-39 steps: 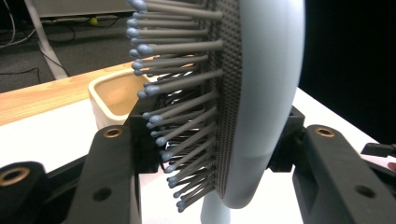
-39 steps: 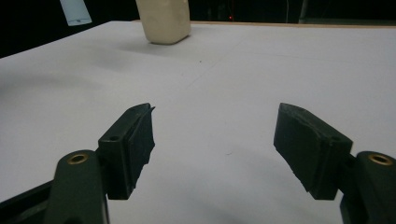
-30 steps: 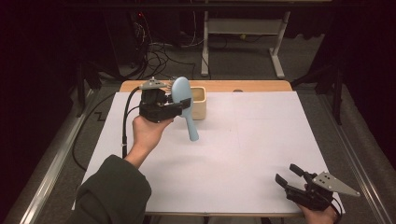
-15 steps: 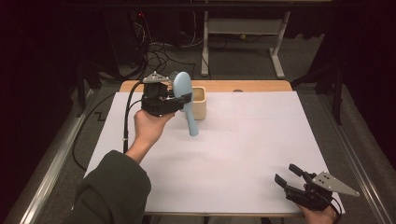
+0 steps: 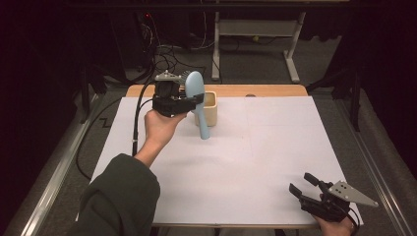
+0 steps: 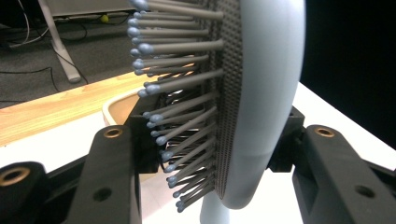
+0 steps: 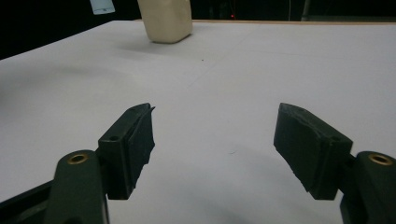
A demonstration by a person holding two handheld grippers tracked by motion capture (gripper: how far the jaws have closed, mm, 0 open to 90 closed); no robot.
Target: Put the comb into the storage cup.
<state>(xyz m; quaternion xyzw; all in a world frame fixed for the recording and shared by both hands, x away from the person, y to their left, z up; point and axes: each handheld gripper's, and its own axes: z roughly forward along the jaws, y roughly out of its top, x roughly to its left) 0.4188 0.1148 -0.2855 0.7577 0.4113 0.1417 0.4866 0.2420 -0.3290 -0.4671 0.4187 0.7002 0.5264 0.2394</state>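
High view: left gripper (image 5: 193,101) clamps hairbrush (image 5: 196,96) before beige cup (image 5: 210,109); right gripper (image 5: 306,186) gapes.

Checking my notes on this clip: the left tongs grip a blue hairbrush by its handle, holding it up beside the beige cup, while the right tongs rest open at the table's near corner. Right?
One slip: the left tongs clamp the hairbrush by its head, not its handle, as the left gripper view shows; the handle hangs free below. The rest holds: it is up beside the cup, and the right tongs are open.
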